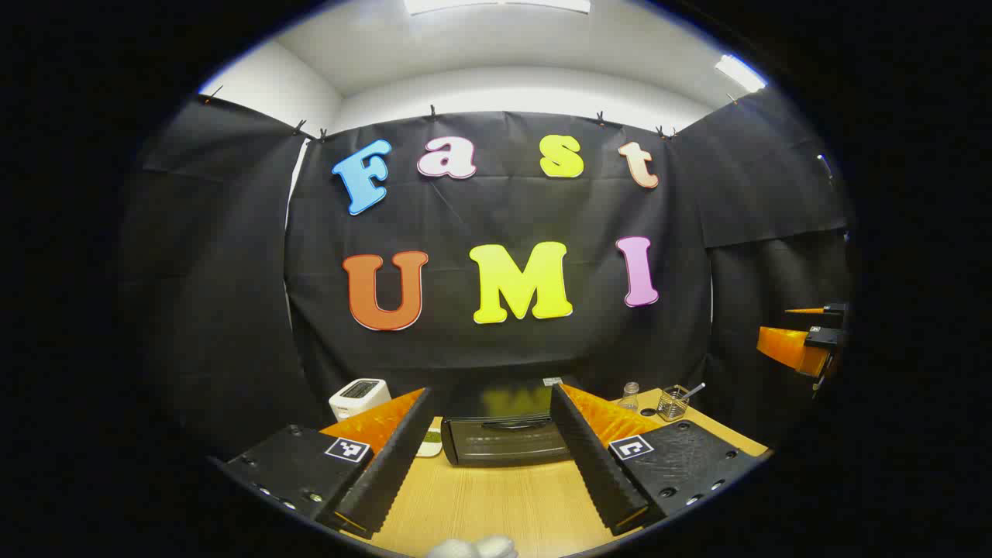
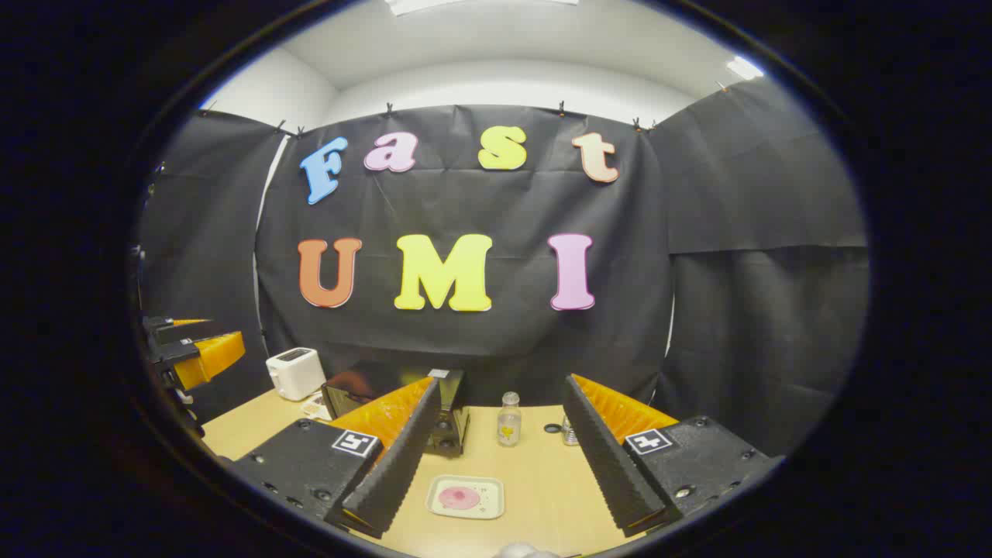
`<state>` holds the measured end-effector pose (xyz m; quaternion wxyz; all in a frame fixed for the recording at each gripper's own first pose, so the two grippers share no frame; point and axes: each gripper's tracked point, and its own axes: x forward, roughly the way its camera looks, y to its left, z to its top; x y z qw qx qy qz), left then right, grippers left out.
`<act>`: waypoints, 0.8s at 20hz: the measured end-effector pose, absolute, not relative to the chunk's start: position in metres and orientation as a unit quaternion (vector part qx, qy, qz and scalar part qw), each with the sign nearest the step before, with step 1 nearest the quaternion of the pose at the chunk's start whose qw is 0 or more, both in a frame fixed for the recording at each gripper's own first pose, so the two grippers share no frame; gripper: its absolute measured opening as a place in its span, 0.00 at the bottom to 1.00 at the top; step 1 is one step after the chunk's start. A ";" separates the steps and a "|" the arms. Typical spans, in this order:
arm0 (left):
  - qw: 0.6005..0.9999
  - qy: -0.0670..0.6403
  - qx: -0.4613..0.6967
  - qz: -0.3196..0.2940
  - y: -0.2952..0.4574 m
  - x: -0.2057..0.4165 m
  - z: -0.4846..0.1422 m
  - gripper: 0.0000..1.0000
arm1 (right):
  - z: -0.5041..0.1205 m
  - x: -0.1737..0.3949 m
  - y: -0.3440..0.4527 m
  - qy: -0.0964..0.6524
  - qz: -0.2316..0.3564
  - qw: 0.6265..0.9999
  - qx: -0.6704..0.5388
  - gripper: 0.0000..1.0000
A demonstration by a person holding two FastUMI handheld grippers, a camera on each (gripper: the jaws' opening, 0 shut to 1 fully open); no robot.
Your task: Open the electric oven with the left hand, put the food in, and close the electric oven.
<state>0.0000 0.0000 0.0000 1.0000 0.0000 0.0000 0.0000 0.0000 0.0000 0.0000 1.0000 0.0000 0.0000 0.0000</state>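
The black electric oven (image 1: 508, 442) stands on the wooden table (image 1: 496, 504) straight ahead in the left gripper view, its door closed and the handle (image 1: 508, 424) across the top of the door. My left gripper (image 1: 490, 390) hangs open above the table, well short of the oven, holding nothing. In the right gripper view a small white tray (image 2: 490, 488) with a round pink piece of food (image 2: 459, 497) lies on the table below my open, empty right gripper (image 2: 502, 381). The oven (image 2: 364, 391) is to the left there, partly behind a finger.
A white toaster (image 1: 359, 397) stands left of the oven. A small clear bottle (image 2: 508, 418), a cap (image 2: 552, 428) and a wire cup (image 1: 673, 403) sit right of it. The right gripper (image 1: 783, 325) shows far right, the left gripper (image 2: 209, 335) far left.
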 end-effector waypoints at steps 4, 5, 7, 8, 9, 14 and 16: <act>1.000 0.008 -0.006 -0.003 0.000 0.007 -0.005 0.96 | -0.002 0.002 -0.001 0.006 -0.001 1.000 0.003 0.96; 1.000 0.011 -0.007 -0.001 0.000 0.009 -0.008 0.96 | -0.002 0.003 -0.001 0.007 -0.001 1.000 0.003 0.96; 1.000 0.013 -0.005 0.001 0.001 0.013 -0.010 0.96 | -0.003 0.005 -0.003 0.009 -0.003 1.000 -0.001 0.96; 1.000 0.015 -0.003 0.002 0.001 0.015 -0.011 0.96 | -0.003 0.006 -0.002 0.009 -0.002 1.000 -0.003 0.96; 1.000 0.016 -0.001 0.002 0.001 0.017 -0.013 0.96 | -0.003 0.008 -0.002 0.011 -0.001 1.000 -0.005 0.96; 1.000 0.014 -0.002 0.004 0.000 0.029 -0.016 0.96 | -0.001 0.014 -0.001 0.012 0.001 1.000 -0.011 0.96; 1.000 0.013 -0.005 0.002 -0.003 0.040 -0.020 0.96 | -0.002 0.017 -0.003 0.015 0.000 1.000 -0.012 0.96</act>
